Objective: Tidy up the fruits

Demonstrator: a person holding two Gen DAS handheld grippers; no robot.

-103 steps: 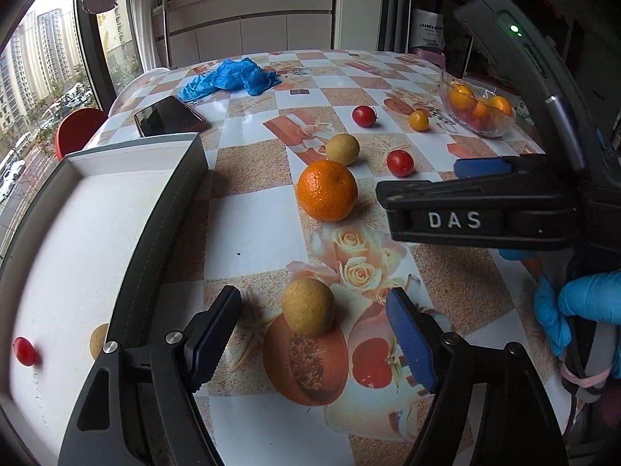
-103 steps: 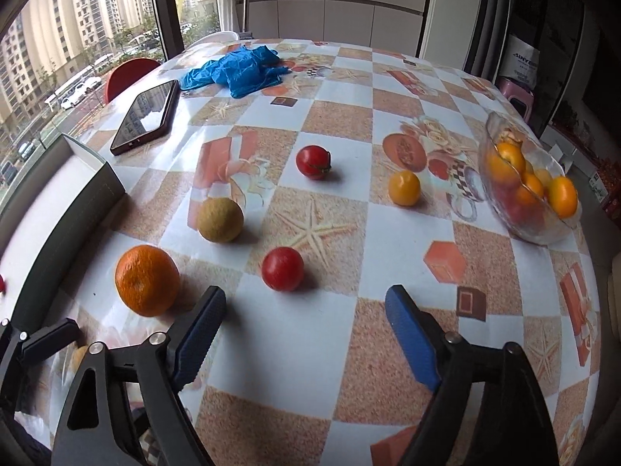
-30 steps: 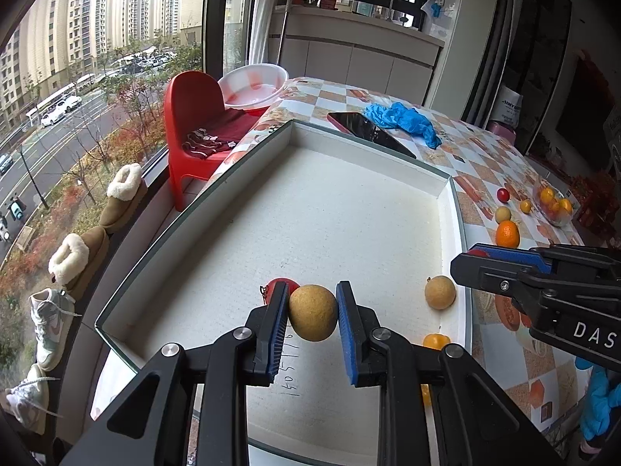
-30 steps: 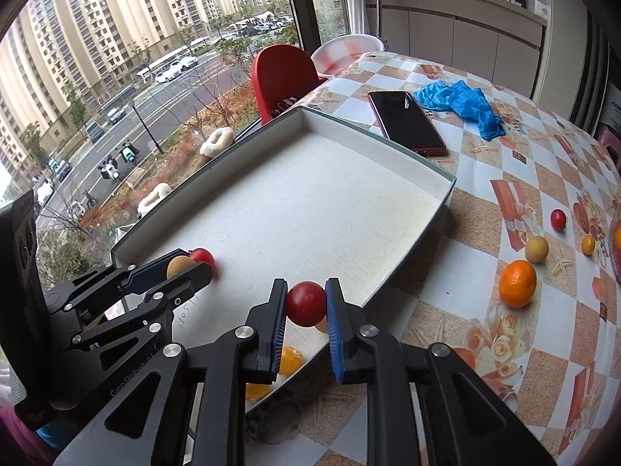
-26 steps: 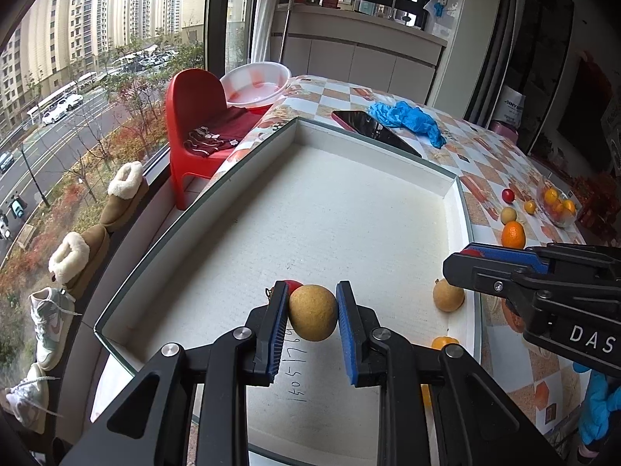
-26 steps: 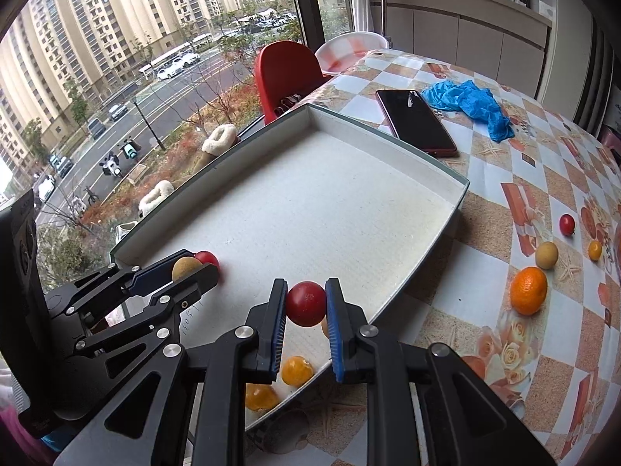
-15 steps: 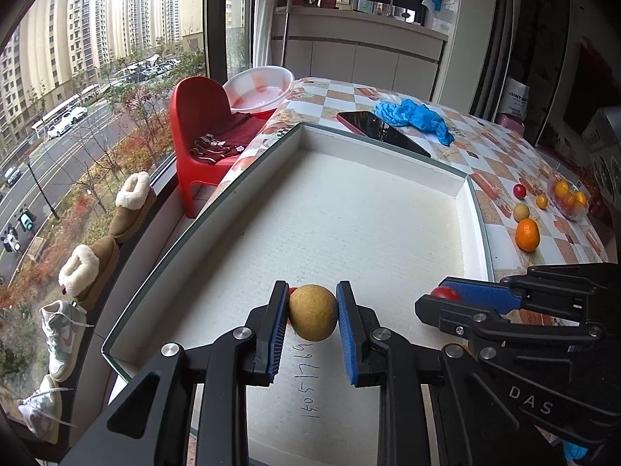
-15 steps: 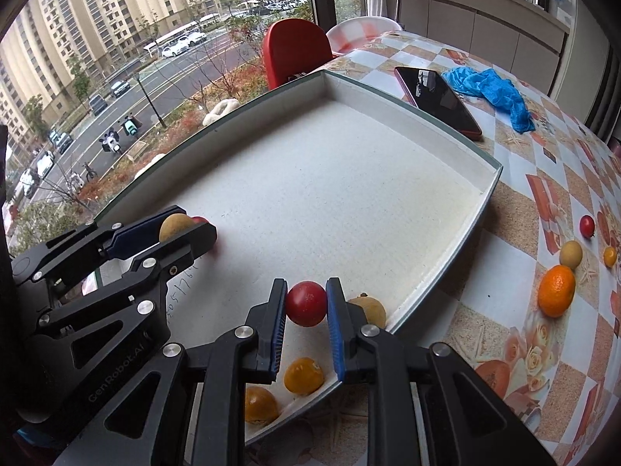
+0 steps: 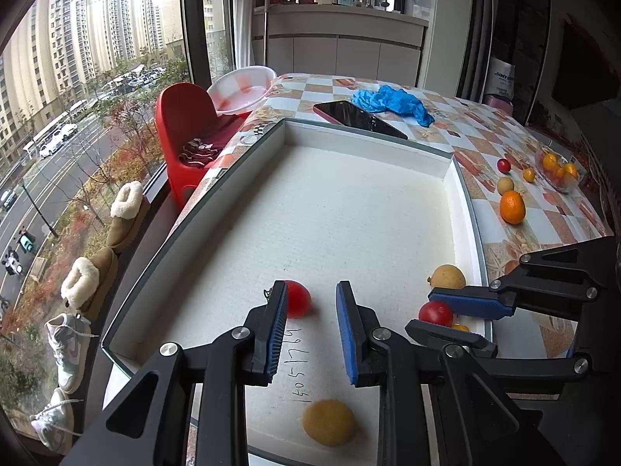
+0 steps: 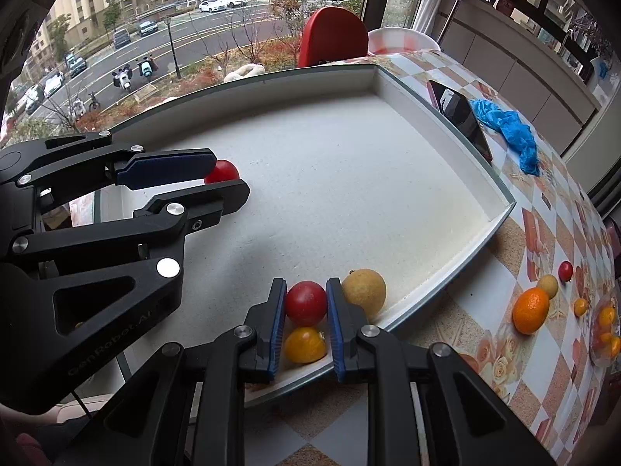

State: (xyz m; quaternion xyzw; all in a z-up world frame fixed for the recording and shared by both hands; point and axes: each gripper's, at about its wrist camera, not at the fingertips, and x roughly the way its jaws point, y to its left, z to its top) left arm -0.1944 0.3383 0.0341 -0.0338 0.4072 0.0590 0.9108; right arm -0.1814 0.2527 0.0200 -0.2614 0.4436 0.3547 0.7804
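A white foam tray [image 9: 349, 209] lies on the patterned table. My left gripper [image 9: 310, 303] is open and empty above the tray; a brown round fruit [image 9: 329, 422] lies below it on the tray floor, and a red tomato [image 9: 297, 303] sits just beyond its left finger. My right gripper [image 10: 306, 303] is shut on a red tomato [image 10: 306, 302] low over the tray's near corner, above a small orange fruit [image 10: 304, 345] and beside a brown fruit [image 10: 365, 292]. The right gripper also shows in the left wrist view [image 9: 446, 316].
On the table past the tray lie an orange [image 9: 512, 206], a brown fruit [image 9: 505, 185], a red tomato [image 9: 503, 164], a small orange fruit [image 9: 528, 174] and a glass bowl of fruit [image 9: 559, 169]. A phone [image 9: 359, 118] and a blue glove [image 9: 392, 101] lie at the far end.
My left gripper has opened and let go of the brown fruit, which now lies on the tray floor. My right gripper has moved lower over the tray corner, still holding the tomato.
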